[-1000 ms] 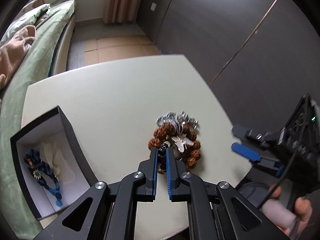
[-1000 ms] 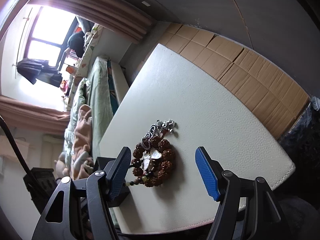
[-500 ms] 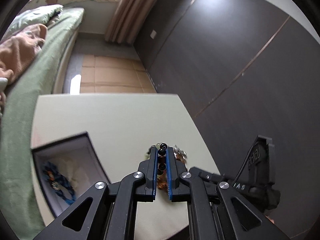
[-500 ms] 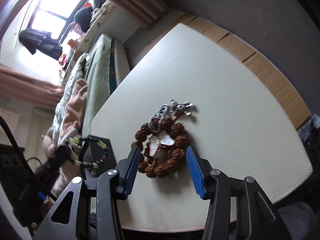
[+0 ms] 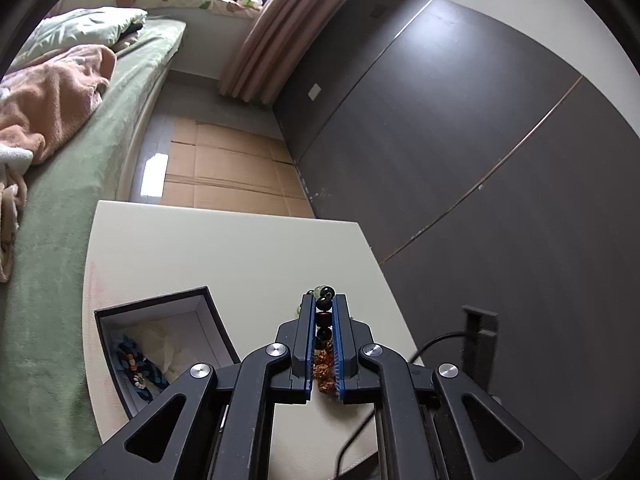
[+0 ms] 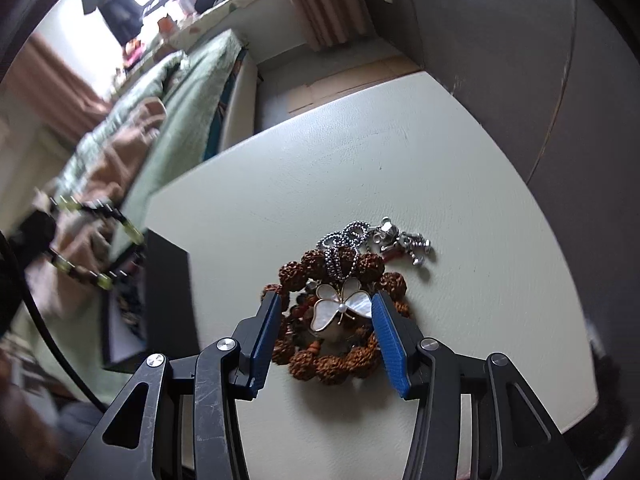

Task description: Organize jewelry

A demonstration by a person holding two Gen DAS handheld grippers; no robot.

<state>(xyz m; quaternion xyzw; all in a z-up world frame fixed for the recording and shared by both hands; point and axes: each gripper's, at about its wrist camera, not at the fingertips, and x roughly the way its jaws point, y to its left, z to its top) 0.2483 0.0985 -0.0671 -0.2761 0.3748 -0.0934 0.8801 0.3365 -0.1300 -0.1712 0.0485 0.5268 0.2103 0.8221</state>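
Note:
My left gripper [image 5: 323, 305] is shut on a bracelet of black and green beads [image 5: 324, 320], lifted above the white table [image 5: 240, 256]. The same bracelet [image 6: 96, 240] hangs in the air at the left of the right wrist view. An open black box [image 5: 160, 340] holds a blue beaded piece [image 5: 136, 364]. My right gripper [image 6: 326, 304] is open, its jaws on either side of a white clover pendant [image 6: 340, 308] lying on a brown seed bracelet [image 6: 332, 360]. A silver chain with charms [image 6: 384, 236] lies just beyond.
A bed with green cover [image 5: 72, 152] runs along the table's left. A dark wall [image 5: 480, 160] is to the right. The box [image 6: 168, 300] stands left of the jewelry pile. A cable [image 5: 432, 344] trails near the table's right edge.
My left gripper lifted the black and green bracelet off the pile and carried it up and toward the box. My right gripper narrowed and moved in around the clover pendant.

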